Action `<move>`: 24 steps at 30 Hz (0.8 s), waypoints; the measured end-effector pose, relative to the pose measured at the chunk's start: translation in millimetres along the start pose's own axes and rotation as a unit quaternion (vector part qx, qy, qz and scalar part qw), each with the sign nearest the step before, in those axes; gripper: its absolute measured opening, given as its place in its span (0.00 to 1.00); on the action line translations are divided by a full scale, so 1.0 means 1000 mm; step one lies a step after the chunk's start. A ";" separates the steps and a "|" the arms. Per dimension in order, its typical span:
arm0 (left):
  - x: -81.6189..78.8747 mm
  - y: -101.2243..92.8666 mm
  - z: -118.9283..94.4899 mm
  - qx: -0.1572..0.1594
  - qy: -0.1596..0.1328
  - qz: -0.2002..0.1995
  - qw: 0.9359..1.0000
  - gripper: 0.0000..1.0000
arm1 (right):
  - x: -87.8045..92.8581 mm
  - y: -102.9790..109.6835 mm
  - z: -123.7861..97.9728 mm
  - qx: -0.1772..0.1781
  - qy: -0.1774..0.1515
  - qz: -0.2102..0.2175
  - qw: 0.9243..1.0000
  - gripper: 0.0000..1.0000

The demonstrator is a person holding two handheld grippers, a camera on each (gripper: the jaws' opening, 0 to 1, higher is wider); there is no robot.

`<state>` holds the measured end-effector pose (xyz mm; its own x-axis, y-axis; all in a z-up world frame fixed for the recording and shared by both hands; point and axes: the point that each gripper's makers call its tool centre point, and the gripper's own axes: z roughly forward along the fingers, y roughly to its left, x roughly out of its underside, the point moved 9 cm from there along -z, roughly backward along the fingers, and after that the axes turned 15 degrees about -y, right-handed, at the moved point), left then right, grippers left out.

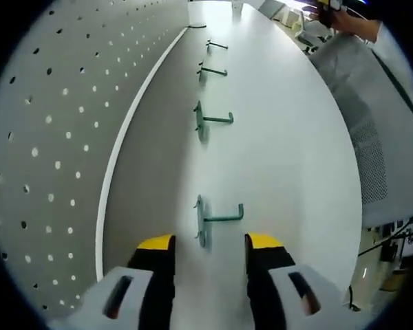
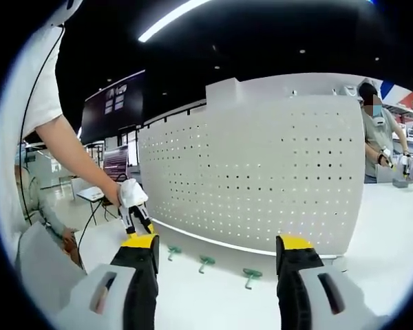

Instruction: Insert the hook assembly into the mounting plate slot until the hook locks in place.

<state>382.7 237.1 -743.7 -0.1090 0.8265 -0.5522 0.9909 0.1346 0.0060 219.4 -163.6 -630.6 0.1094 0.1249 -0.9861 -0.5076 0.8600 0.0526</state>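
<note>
White bench [image 1: 282, 137] carries green hooks beside the pegboard [image 2: 261, 172]; the nearest hook [image 1: 213, 218], likely light and stiff, suits gripping by its shank, both claws spread empty.

The far hooks [image 1: 213, 46] are too small to make out.

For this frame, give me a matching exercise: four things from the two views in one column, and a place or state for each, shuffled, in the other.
Things:
1. nearest green hook
2. perforated panel
3. left gripper
4. right gripper

Places or states:
A. stands upright at the back of the table
B. open, facing the panel from a distance
C. lies on the white table, just ahead of open fingers
D. open, with a hook right in front

Pairs: 1-C, 2-A, 3-D, 4-B
</note>
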 end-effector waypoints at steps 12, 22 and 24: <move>-0.004 -0.001 0.001 -0.004 0.003 0.004 1.000 0.23 | 0.001 0.000 0.000 -0.002 0.003 -0.002 1.000 0.66; -0.007 0.004 0.003 -0.028 0.015 0.005 0.999 0.06 | 0.001 0.000 0.000 -0.001 0.005 -0.004 1.000 0.65; -0.008 0.005 0.004 -0.030 0.019 0.001 0.999 0.06 | 0.001 0.000 0.000 -0.001 0.006 -0.005 1.000 0.65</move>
<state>388.8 229.2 -742.6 -0.1121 0.8471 -0.5195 0.9846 0.1653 0.0571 219.7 -163.7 -632.1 0.1040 0.1107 -0.9884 -0.5085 0.8600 0.0428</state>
